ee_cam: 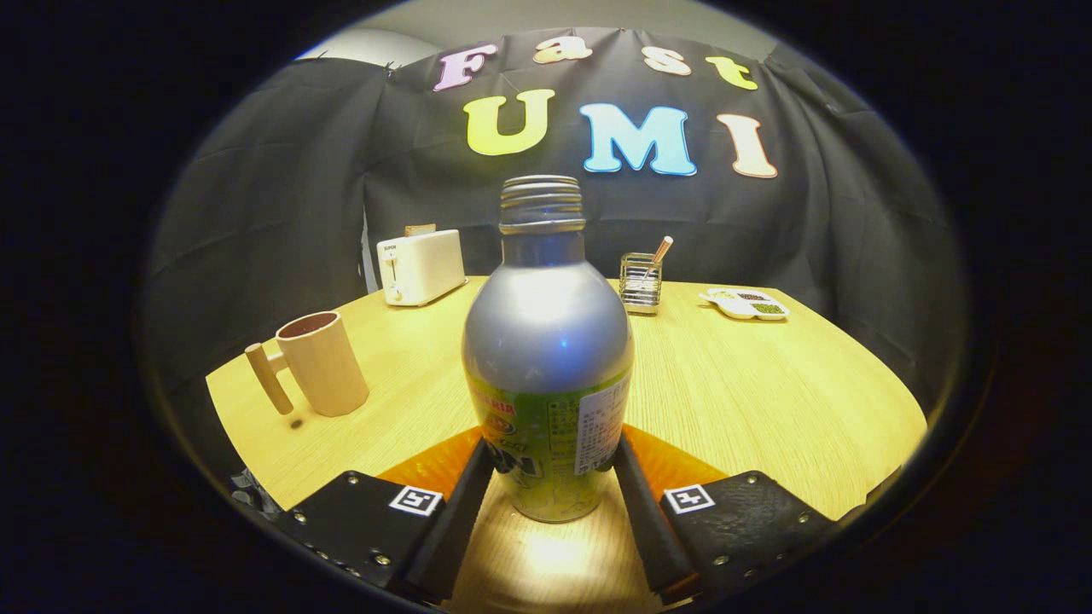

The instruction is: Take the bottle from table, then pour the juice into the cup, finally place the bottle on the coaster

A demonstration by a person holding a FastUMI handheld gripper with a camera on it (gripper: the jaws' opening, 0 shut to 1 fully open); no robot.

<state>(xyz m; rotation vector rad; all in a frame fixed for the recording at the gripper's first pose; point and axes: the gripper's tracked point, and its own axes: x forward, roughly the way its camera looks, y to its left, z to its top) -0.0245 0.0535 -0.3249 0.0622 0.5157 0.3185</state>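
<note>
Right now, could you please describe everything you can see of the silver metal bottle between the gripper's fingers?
The silver metal bottle stands upright between the gripper fingers, which press its lower sides. It has a rounded shoulder, a narrow threaded neck with no cap on it, and a green printed label with a white panel around its lower body. Its base seems to be at the edge of an orange coaster on the wooden table.

upright bottle (548,358) between gripper (550,503) fingers, cup (320,362) beyond
</note>
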